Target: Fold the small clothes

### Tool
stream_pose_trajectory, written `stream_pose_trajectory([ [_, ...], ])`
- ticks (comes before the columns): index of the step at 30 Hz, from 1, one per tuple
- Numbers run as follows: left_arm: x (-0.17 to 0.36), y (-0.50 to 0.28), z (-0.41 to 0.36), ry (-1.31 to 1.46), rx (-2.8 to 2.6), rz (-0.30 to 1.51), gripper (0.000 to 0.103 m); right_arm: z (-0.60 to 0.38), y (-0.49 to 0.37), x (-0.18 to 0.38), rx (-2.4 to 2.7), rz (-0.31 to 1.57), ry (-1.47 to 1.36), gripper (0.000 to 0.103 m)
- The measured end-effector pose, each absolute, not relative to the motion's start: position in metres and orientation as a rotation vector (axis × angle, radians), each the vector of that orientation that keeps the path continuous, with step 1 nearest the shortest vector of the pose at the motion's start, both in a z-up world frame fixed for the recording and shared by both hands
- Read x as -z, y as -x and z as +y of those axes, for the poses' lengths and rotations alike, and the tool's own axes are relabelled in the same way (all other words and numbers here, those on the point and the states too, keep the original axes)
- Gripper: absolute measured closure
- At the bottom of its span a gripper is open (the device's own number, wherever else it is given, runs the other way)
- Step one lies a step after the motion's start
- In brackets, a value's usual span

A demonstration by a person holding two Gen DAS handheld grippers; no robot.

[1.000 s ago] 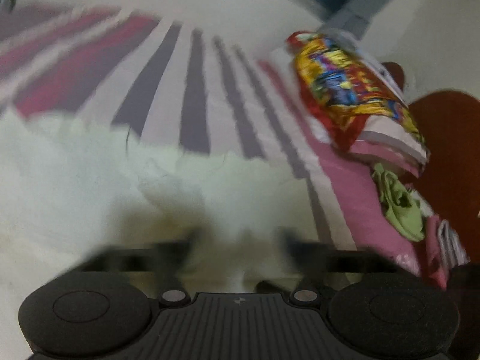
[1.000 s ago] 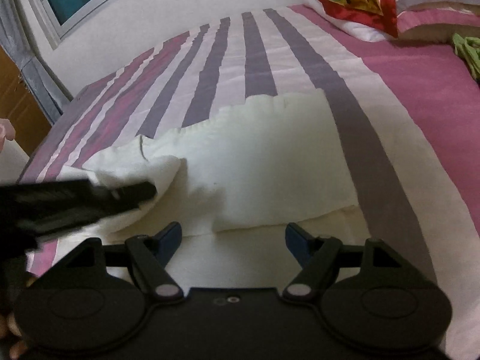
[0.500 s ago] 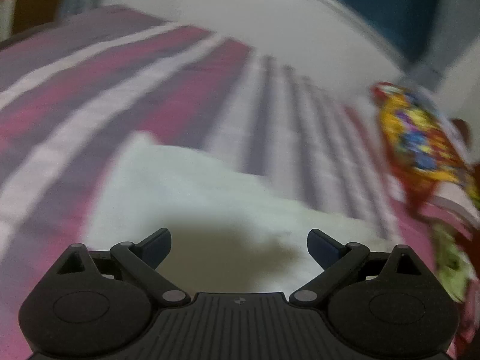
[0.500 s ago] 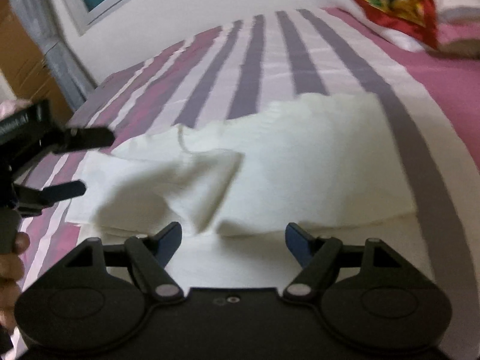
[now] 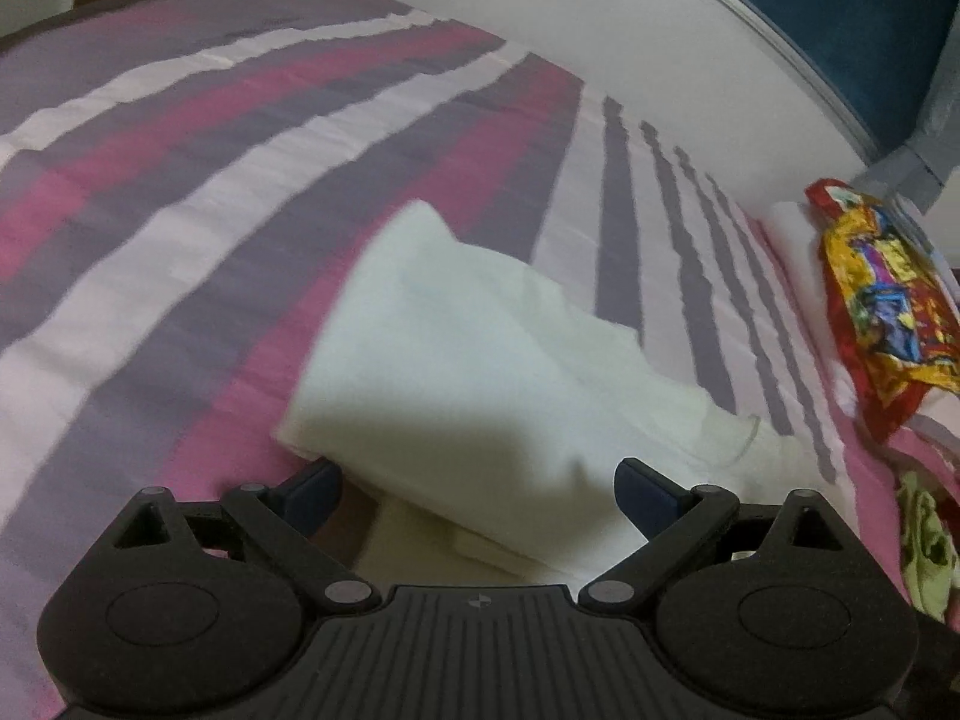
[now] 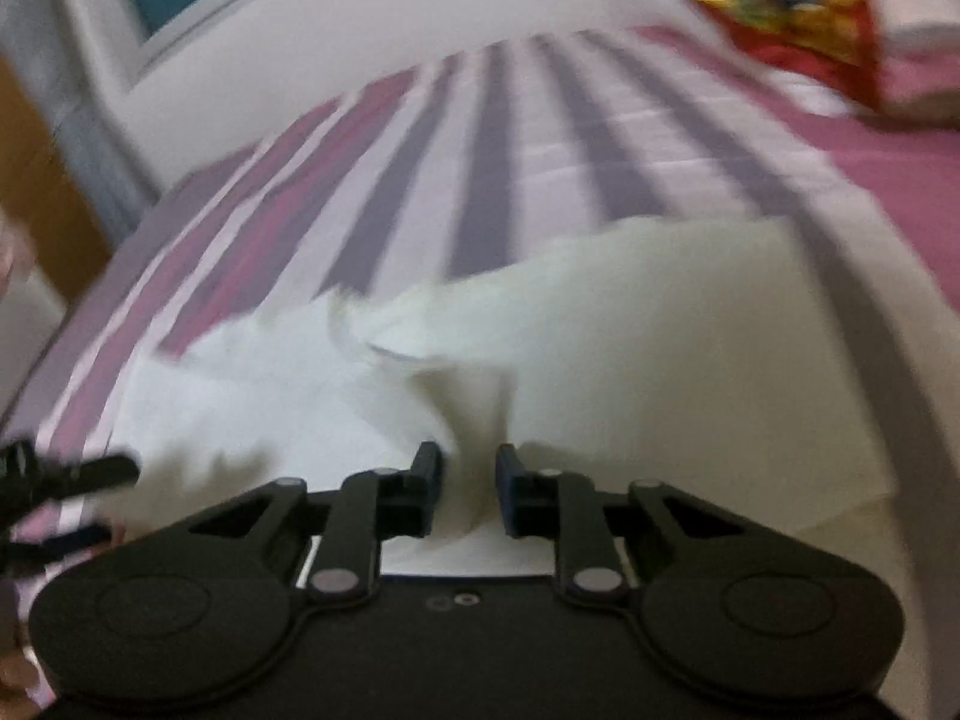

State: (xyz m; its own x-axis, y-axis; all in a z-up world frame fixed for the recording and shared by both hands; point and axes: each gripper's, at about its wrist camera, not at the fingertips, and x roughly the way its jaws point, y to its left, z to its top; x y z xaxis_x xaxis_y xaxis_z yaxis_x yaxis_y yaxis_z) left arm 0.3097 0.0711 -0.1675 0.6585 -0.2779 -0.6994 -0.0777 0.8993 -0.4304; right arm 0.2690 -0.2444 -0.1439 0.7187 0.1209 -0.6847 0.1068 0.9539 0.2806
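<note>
A cream-white small garment point(image 5: 456, 372) lies partly folded on the striped bedspread. My left gripper point(image 5: 477, 489) is open, its fingers on either side of the garment's near left edge, holding nothing. In the right wrist view the same garment point(image 6: 660, 360) spreads ahead. My right gripper point(image 6: 469, 489) is shut on a bunched fold of its near edge, and the cloth puckers up between the fingers. The left gripper point(image 6: 72, 504) shows as a blurred dark shape at the left edge of that view.
The bedspread point(image 5: 180, 210) has pink, purple and white stripes. A colourful red and yellow cloth on pillows point(image 5: 882, 294) lies at the right, with a green cloth point(image 5: 924, 546) below it. A white wall point(image 6: 360, 36) runs behind the bed.
My left gripper has let go of the folded flap and drawn back to the left edge. My right gripper has moved forward and closed on the garment's near edge.
</note>
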Motion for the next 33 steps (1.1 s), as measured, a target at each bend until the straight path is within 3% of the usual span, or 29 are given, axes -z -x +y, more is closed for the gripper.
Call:
stream_pose_trajectory([
  [2, 0.168, -0.309, 0.064, 0.446, 0.130, 0.863, 0.006, -0.266, -0.262, 0.142, 0.032, 0.756, -0.338, 0.090],
  [5, 0.172, -0.307, 0.059, 0.459, 0.129, 0.873, 0.006, -0.289, -0.258, 0.148, 0.009, 0.793, -0.411, 0.088],
  [6, 0.172, -0.306, 0.059, 0.463, 0.129, 0.872, 0.006, -0.292, -0.259, 0.150, -0.012, 0.805, -0.432, 0.084],
  [7, 0.172, -0.306, 0.059, 0.465, 0.128, 0.871, 0.006, -0.296, -0.260, 0.152, -0.038, 0.812, -0.469, 0.072],
  [13, 0.170, -0.306, 0.066, 0.473, 0.123, 0.873, 0.006, -0.294, -0.267, 0.161, -0.101, 0.827, -0.580, 0.069],
  [20, 0.173, -0.304, 0.069, 0.479, 0.121, 0.875, 0.006, -0.277, -0.250, 0.162, -0.145, 0.852, -0.687, 0.049],
  [22, 0.173, -0.303, 0.069, 0.481, 0.123, 0.874, 0.006, -0.271, -0.252, 0.159, -0.123, 0.841, -0.647, 0.053],
  [25, 0.172, -0.304, 0.071, 0.488, 0.124, 0.873, 0.006, -0.268, -0.258, 0.157, -0.073, 0.811, -0.610, 0.072],
  [29, 0.175, -0.307, 0.071, 0.468, 0.106, 0.877, 0.006, -0.270, -0.263, 0.152, -0.009, 0.774, -0.557, 0.089],
  [33, 0.175, -0.309, 0.072, 0.484, 0.098, 0.869, 0.006, -0.266, -0.266, 0.149, -0.020, 0.756, -0.501, 0.094],
])
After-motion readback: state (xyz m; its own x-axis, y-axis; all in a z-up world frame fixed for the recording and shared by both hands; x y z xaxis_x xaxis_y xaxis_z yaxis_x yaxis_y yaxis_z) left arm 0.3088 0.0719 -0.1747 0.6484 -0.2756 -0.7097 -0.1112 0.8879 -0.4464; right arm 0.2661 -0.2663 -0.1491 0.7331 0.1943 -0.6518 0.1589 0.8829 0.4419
